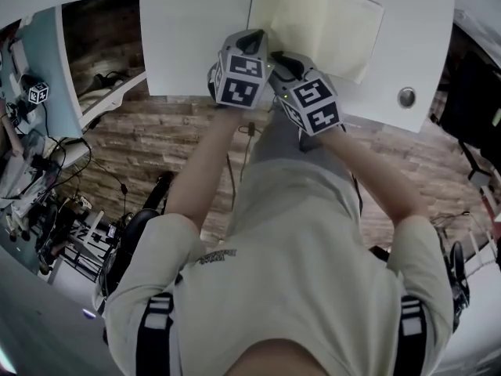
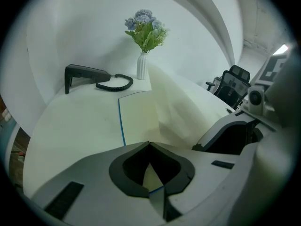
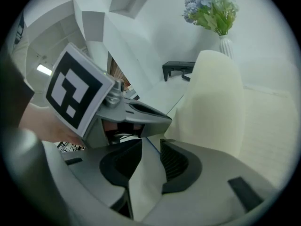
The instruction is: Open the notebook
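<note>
Notebook: the notebook (image 1: pixel 329 18) lies on the white surface (image 1: pixel 196 37) straight ahead of me. It is already partly open, with its blue-edged left leaf flat and a cream page (image 3: pixel 211 102) arching up over the right half.
Left jaws: my left gripper (image 2: pixel 149 145) has its tips together right at the notebook's near edge. I judge it sits there to steady the flat side. I cannot tell whether a sheet is nipped between the tips.
Right jaws: my right gripper (image 3: pixel 150 147) stands about half open and presses on nothing. Only the blue edge and pale sheet show through the gap. The arched page rises just to its right, untouched, so it seems to hold its own curl.
Around: a vase of flowers (image 2: pixel 142 65) and a black device (image 2: pixel 87 74) with a coiled cord (image 2: pixel 115 83) sit at the far side, well apart from the notebook. An office chair (image 2: pixel 235 86) stands beyond the surface, and a round cable hole (image 1: pixel 406 96) is near the right edge.
In the way: nothing lies on the pages. My left gripper's marker cube (image 3: pixel 80 93) crowds the right gripper's left side, so I judge any sweep that way would be tight.
</note>
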Motion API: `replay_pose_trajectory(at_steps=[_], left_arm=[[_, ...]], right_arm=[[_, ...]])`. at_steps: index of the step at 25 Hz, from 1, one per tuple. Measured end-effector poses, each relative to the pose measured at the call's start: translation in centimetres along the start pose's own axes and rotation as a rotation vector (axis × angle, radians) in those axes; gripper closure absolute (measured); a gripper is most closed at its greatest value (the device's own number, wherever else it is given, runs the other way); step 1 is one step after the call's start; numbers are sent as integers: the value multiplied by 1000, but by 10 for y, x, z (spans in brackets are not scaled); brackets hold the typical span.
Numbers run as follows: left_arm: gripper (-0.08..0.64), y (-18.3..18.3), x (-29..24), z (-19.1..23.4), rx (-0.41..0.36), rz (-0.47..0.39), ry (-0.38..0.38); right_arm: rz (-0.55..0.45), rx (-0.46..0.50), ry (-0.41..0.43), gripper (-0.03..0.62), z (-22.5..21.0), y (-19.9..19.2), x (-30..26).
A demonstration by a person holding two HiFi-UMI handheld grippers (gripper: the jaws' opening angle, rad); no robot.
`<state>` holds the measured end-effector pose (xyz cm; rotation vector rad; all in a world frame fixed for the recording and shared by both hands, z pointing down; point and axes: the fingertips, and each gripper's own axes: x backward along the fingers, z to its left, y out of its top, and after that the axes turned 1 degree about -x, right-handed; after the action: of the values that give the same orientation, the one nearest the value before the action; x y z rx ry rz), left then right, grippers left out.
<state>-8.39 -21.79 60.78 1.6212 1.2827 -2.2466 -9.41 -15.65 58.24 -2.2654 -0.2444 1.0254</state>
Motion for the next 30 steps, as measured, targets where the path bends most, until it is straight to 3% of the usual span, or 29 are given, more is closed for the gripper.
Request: replay_pose_trajectory(at_steps=[4, 6, 9, 11, 13, 16, 20, 23, 25, 30], left_arm=[[552, -1, 0, 2, 13, -17, 2], [551, -1, 0, 3, 16, -28, 5], [552, -1, 3, 5, 20, -26, 10], [552, -1, 5, 4, 23, -26, 10], [552, 0, 5, 4, 21, -28, 11], [552, 1, 5, 4, 14, -32, 10], [552, 2, 5, 3, 9, -44, 12], [552, 0, 6, 4, 10, -50, 22], [552, 0, 6, 5, 11, -53, 26], [552, 2, 9, 6, 31, -62, 30]], right_arm=[[-4, -65, -15, 466, -5, -4, 33], [1, -75, -108, 495, -26, -12, 67], [-14, -72, -317, 495, -73, -25, 121], [-10, -87, -416, 424, -101, -35, 145], [14, -124, -469, 389, -120, -47, 152], [41, -212, -511, 388, -137, -60, 148], [20, -274, -542, 393, -145, -61, 148], [0, -280, -538, 511, -147, -59, 151], [-32, -280, -484, 565, -140, -49, 147], [-130, -204, -327, 583, -100, -2, 122]])
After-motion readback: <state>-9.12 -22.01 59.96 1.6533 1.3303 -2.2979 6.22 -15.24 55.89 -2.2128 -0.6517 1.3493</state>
